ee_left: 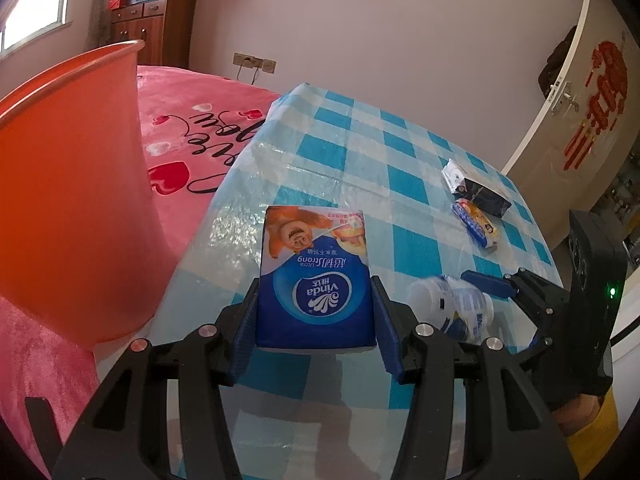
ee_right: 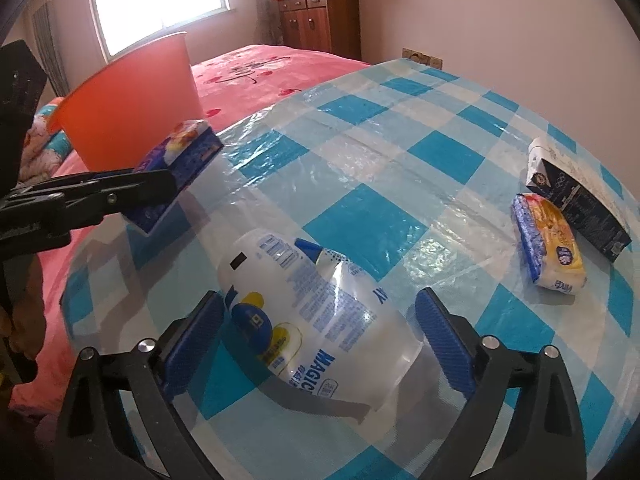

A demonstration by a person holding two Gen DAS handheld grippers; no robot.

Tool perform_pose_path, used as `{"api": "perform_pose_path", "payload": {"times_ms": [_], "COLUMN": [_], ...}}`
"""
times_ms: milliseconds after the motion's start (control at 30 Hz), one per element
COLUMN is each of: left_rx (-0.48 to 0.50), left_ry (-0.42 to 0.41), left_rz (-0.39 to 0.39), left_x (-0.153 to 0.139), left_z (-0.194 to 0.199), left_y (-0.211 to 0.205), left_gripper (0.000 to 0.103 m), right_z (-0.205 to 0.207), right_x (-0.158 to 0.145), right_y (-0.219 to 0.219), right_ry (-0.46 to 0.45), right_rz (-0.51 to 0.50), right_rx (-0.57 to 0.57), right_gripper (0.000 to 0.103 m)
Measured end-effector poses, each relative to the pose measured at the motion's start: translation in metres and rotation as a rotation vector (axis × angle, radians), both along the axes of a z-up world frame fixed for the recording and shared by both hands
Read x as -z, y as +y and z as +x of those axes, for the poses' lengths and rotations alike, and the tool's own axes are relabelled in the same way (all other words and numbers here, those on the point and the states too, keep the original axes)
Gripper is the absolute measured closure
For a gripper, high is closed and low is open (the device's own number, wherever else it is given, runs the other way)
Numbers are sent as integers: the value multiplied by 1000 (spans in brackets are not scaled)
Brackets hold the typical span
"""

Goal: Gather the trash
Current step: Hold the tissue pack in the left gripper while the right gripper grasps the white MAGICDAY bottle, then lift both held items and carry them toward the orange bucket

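My left gripper (ee_left: 315,294) is shut on a blue Vinda tissue pack (ee_left: 316,264), which hangs just above the left edge of the checked table (ee_left: 400,152). The pack (ee_right: 180,152) also shows in the right wrist view, in front of the orange bin (ee_right: 132,92). That bin (ee_left: 72,200) stands on the bed, close to the left of the pack. A white and clear plastic wrapper marked MAGIC (ee_right: 320,320) lies on the table. My right gripper (ee_right: 320,300) stands open around it, with a gap at the right pad (ee_right: 440,336).
A dark carton (ee_right: 576,196) and a small yellow-and-blue tissue pack (ee_right: 548,248) lie at the table's right side. A pink bed (ee_left: 192,128) runs along the table's left edge. A wooden dresser (ee_right: 320,16) stands by the far wall.
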State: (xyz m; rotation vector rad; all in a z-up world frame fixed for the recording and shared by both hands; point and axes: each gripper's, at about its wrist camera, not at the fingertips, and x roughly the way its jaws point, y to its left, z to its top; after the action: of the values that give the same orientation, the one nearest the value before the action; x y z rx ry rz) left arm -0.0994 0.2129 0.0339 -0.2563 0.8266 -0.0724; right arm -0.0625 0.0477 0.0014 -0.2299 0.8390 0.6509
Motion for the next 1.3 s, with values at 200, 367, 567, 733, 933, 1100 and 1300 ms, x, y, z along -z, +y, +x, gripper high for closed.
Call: {"api": "perform_pose_path", "payload": {"times_ms": [200, 367, 567, 733, 933, 1100, 1300], "left_rx": [12, 10, 3, 1, -12, -19, -23], "left_ry": [-7, -19, -25, -30, -36, -28, -22], "left_rz": [18, 28, 46, 69, 81, 88, 90], "left_x": [3, 2, 3, 2, 0, 2, 4], "left_z": [-9, -16, -23, -27, -33, -35, -36], "left_y": [1, 5, 11, 11, 15, 18, 20], "left_gripper": [50, 50, 50, 50, 50, 50, 50], "right_z": [-4, -8, -11, -14, -17, -19, -23], "right_x": [0, 0, -1, -1, -2, -3, -1], "right_y": [-1, -3, -10, -14, -17, -18, -16], "right_ry": [-28, -38, -50, -52, -54, -40, -14], "right_rz": [-29, -43, -42, -39, -36, -36, -7], "right_rx": [35, 56, 102, 129, 159, 162, 142], "right_gripper": [20, 29, 45, 52, 61, 61, 28]}}
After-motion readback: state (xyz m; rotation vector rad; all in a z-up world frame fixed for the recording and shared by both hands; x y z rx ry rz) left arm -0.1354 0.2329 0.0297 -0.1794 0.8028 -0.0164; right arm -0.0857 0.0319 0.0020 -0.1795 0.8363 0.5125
